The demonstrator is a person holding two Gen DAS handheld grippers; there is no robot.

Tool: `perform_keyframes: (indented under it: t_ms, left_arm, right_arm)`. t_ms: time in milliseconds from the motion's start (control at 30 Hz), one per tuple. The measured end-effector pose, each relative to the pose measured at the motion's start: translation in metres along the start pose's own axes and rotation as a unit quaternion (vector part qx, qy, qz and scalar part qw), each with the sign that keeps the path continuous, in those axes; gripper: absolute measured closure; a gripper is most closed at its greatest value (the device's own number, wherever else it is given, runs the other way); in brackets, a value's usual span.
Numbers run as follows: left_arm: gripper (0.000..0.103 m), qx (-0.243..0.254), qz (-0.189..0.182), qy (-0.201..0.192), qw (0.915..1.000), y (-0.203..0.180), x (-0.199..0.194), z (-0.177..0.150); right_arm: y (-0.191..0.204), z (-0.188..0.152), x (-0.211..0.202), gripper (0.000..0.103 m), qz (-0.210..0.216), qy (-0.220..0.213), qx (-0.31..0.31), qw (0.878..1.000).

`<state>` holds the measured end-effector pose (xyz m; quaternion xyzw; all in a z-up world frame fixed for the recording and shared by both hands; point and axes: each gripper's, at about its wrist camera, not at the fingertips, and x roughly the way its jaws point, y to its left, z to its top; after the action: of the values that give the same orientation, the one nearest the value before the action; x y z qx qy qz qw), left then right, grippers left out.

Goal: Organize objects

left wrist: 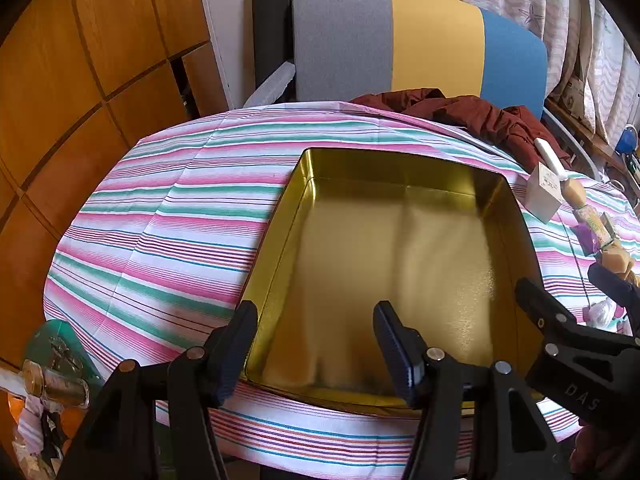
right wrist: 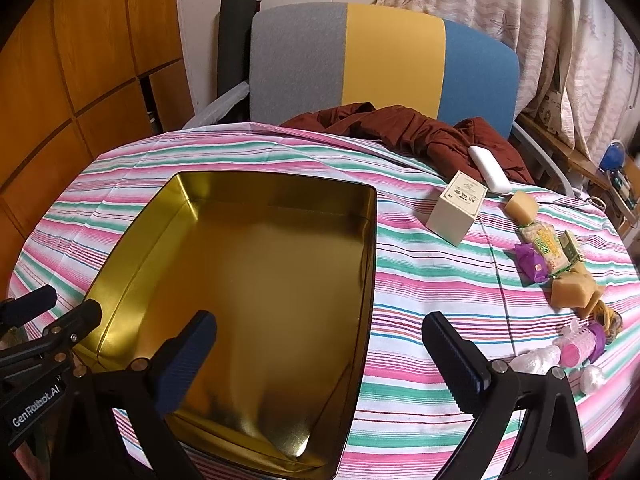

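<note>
**Empty tin, both grippers open**

The shiny gold rectangular metal tin (right wrist: 248, 300) lay empty on the pink-and-green striped tablecloth (right wrist: 432, 280). The left gripper (left wrist: 316, 344) straddled the tin's near-left wall, part open, gripping nothing. The right gripper (right wrist: 320, 354) spanned the tin's right wall, wide open, empty. Right of the tin sat a cream cardboard box (right wrist: 456, 212) and small wrapped items (right wrist: 548, 256).

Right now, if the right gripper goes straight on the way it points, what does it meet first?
Most likely the gold tin's right rim or the striped tablecloth just beside it: the open right gripper straddles that edge, tilted downward. Nothing stands in between; depth is hard to judge in this fisheye view.
</note>
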<state>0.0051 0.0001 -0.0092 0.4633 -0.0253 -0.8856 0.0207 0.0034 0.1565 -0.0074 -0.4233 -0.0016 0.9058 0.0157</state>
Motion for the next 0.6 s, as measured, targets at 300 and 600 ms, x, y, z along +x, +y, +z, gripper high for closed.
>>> perform_keyframes:
  t_ms: [300,600]
  left_arm:
    - [0.042,0.002,0.005,0.002,1.0,-0.0012,0.0003,-0.0007]
    - [0.042,0.001,0.002,0.005,1.0,-0.0029,0.0011,0.0004]
  right_arm:
    - [0.0001,0.0,-0.0018,0.0,-0.001,-0.001,-0.001,1.0]
    - [-0.0035,0.0008,-0.0044,0.0,0.001,-0.008,0.003,1.0]
